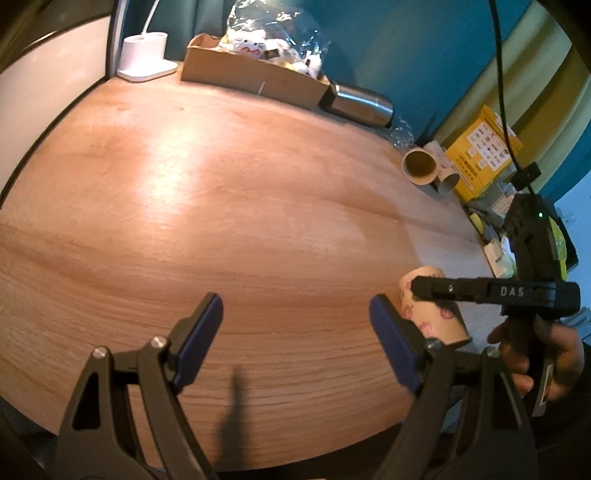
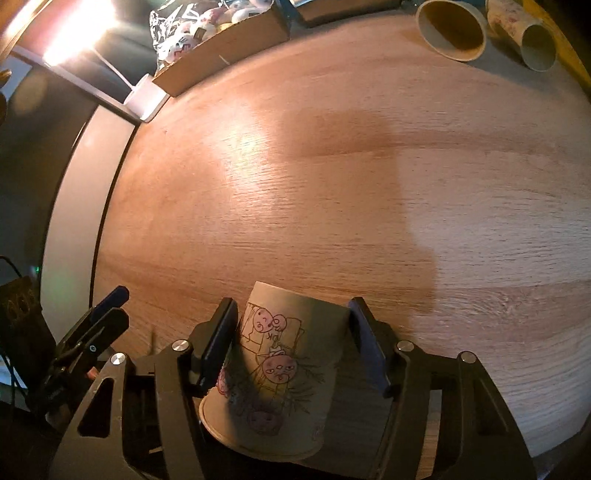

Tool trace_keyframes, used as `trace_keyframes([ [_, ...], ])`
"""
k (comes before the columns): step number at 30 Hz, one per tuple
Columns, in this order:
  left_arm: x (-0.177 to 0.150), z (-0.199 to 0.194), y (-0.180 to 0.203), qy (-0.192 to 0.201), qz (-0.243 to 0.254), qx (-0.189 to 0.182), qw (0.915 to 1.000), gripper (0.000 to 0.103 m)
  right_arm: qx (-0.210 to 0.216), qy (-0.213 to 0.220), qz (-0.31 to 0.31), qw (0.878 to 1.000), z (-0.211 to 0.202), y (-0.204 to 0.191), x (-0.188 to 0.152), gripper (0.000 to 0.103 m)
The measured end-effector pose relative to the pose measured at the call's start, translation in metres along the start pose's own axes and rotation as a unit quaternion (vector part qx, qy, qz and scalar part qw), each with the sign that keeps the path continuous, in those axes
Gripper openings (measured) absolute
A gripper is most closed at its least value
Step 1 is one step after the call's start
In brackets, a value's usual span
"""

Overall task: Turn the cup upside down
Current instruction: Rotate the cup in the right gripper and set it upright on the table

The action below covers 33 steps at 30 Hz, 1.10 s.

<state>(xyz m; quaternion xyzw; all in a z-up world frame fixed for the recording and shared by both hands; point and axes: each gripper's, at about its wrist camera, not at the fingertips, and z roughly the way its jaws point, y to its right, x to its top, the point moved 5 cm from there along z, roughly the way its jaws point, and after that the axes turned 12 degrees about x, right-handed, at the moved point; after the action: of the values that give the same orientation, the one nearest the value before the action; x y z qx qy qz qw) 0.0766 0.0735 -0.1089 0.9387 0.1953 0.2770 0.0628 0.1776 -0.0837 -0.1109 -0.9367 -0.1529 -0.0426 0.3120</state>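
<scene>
Paper cup (image 2: 275,373) with drawn faces sits between right gripper (image 2: 291,354) fingers, at 6 o'clock of right wrist view, rim toward camera. Fingers pressed on both cup sides. Left gripper (image 1: 295,343) fingers wide apart, holding nothing, over wooden table (image 1: 221,206). Two more cups (image 2: 452,29) lie at 1 o'clock.

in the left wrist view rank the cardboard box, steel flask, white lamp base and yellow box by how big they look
1. Cardboard box
2. Steel flask and yellow box: too alike to rank
3. White lamp base
</scene>
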Motion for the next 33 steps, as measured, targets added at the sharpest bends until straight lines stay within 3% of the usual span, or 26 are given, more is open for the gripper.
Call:
trace_keyframes([
  [4,-0.002,0.0,-0.006,-0.001,0.0,-0.005,1.0,0.083,-0.027,0.031,-0.032,0.999,-0.009,-0.007,0.003,0.064],
  [9,-0.004,-0.005,-0.008,0.009,0.007,-0.001,0.9999,0.083,-0.073,0.115,-0.096,0.986,-0.027,-0.022,0.009,0.064],
  [11,-0.005,-0.006,-0.006,0.014,0.01,0.0,0.9998,0.083,-0.101,0.153,-0.139,0.973,-0.035,-0.03,0.01,0.064],
  [13,-0.006,-0.009,-0.002,0.025,0.014,0.002,0.9996,0.083,-0.165,0.207,-0.202,0.943,-0.044,-0.04,0.005,0.064],
  [14,-0.007,-0.01,0.0,0.032,0.017,0.004,0.9993,0.083,-0.177,0.222,-0.215,0.934,-0.046,-0.042,0.003,0.064],
  [16,-0.009,-0.013,0.005,0.054,0.025,0.01,0.9982,0.083,-0.188,0.267,-0.238,0.915,-0.054,-0.041,-0.008,0.064],
  [19,-0.013,-0.012,0.009,0.074,0.027,0.012,0.9968,0.083,-0.198,0.311,-0.242,0.898,-0.057,-0.031,-0.022,0.064],
  [21,-0.018,-0.009,0.012,0.081,0.029,0.016,0.9962,0.083,-0.211,0.327,-0.254,0.885,-0.058,-0.028,-0.034,0.064],
  [28,-0.038,-0.005,0.024,0.088,0.044,0.019,0.995,0.083,-0.285,0.388,-0.309,0.821,-0.049,-0.021,-0.08,0.064],
  [33,-0.044,-0.008,0.027,0.109,0.052,0.025,0.9924,0.083,-0.292,0.423,-0.317,0.797,-0.044,-0.015,-0.101,0.064],
])
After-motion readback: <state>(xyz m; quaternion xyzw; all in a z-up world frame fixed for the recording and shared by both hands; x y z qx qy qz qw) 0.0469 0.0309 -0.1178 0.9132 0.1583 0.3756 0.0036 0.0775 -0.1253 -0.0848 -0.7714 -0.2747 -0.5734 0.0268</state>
